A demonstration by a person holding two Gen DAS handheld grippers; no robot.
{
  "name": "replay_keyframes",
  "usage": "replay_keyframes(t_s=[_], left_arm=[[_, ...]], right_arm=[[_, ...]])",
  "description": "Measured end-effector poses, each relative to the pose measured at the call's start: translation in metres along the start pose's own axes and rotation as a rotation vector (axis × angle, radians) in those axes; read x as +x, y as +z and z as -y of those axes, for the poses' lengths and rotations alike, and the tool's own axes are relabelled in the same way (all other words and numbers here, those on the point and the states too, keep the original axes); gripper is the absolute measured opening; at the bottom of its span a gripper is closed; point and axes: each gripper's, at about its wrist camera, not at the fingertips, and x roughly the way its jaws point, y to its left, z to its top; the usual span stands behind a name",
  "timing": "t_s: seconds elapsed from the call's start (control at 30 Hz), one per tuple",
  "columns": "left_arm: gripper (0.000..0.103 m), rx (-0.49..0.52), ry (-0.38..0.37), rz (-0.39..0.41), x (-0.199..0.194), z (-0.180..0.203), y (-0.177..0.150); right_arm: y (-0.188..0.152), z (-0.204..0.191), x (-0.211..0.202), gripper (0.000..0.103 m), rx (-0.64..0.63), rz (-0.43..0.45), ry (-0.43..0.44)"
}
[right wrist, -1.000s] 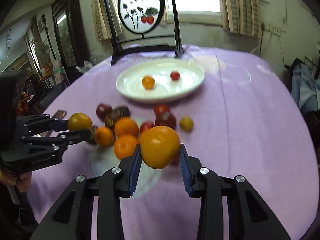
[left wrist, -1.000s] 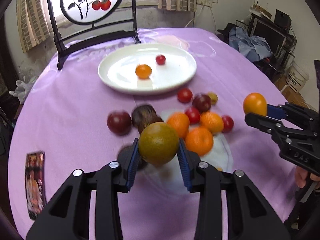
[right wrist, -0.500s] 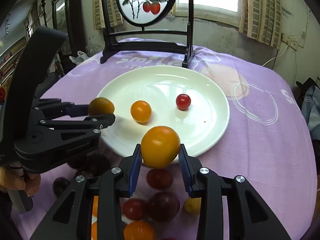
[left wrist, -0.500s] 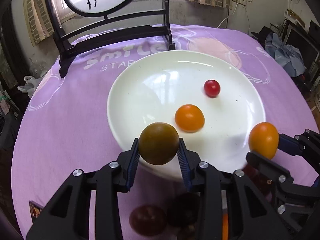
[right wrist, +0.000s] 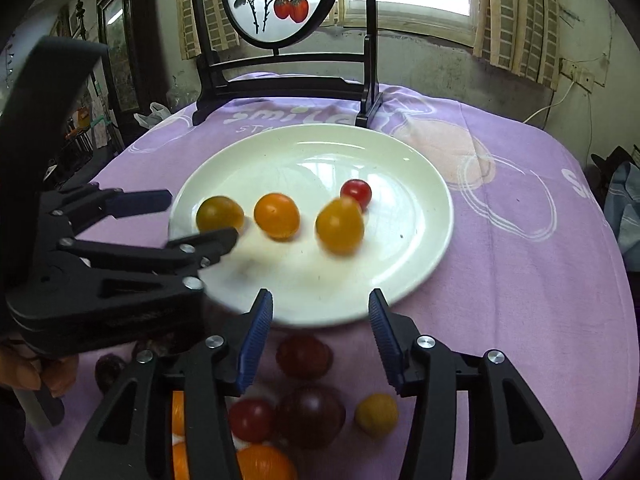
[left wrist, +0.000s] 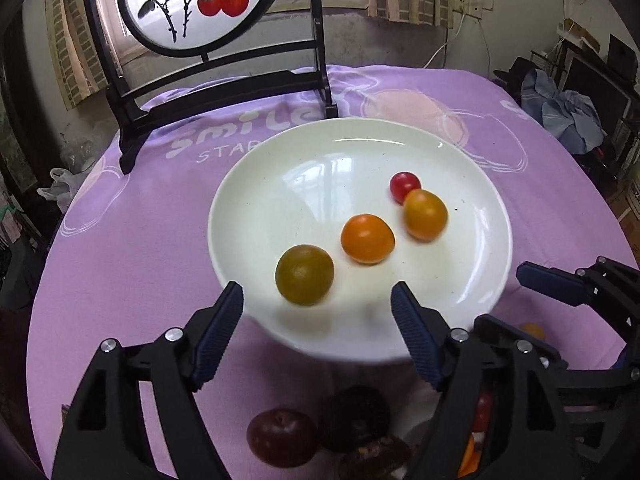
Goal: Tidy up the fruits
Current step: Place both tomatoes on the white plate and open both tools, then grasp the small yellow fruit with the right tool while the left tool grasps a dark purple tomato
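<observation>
A white plate (left wrist: 280, 184) (right wrist: 424, 184) holds an olive-brown tomato (left wrist: 304, 274) (right wrist: 219, 213), an orange tomato (left wrist: 367, 239) (right wrist: 277, 215), a yellow-orange tomato (left wrist: 425, 215) (right wrist: 339, 225) and a small red cherry tomato (left wrist: 404, 185) (right wrist: 355, 193). My left gripper (left wrist: 317, 310) (right wrist: 192, 220) is open and empty at the plate's near left rim. My right gripper (right wrist: 321, 312) (left wrist: 520, 300) is open and empty at the near rim. Loose fruits lie on the cloth below the plate: dark red ones (left wrist: 282, 436) (right wrist: 310, 410), red (right wrist: 251, 419), yellow (right wrist: 376, 414), orange (right wrist: 264, 462).
A black wooden stand with a round painted screen (left wrist: 200, 0) (right wrist: 280, 0) stands behind the plate on the purple tablecloth (left wrist: 120, 240) (right wrist: 520, 260). Clutter and clothing (left wrist: 568, 116) sit beyond the table's right edge.
Both grippers have opened and let go of their tomatoes onto the plate: the olive-brown one from the left, the yellow-orange one from the right, which looks blurred as if rolling.
</observation>
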Motion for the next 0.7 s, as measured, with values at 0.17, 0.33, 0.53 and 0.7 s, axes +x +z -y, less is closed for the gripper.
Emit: replay_keyframes(t_s=[0.17, 0.33, 0.53, 0.7], left_arm=[[0.082, -0.036, -0.033, 0.014, -0.032, -0.005, -0.030], [0.085, -0.028, -0.026, 0.027, -0.055, -0.003, -0.069], [0.087, -0.064, -0.059, 0.000, -0.071, -0.009, -0.112], [0.087, -0.091, -0.067, -0.011, -0.080, -0.015, -0.135]], right_arm=[[-0.028, -0.002, -0.032, 0.053, 0.002, 0.018, 0.029], [-0.062, -0.013, -0.062, 0.055, -0.014, 0.032, 0.054], [-0.098, -0.037, -0.085, 0.056, -0.040, 0.021, 0.105], [-0.121, -0.058, -0.084, 0.056, -0.069, -0.022, 0.129]])
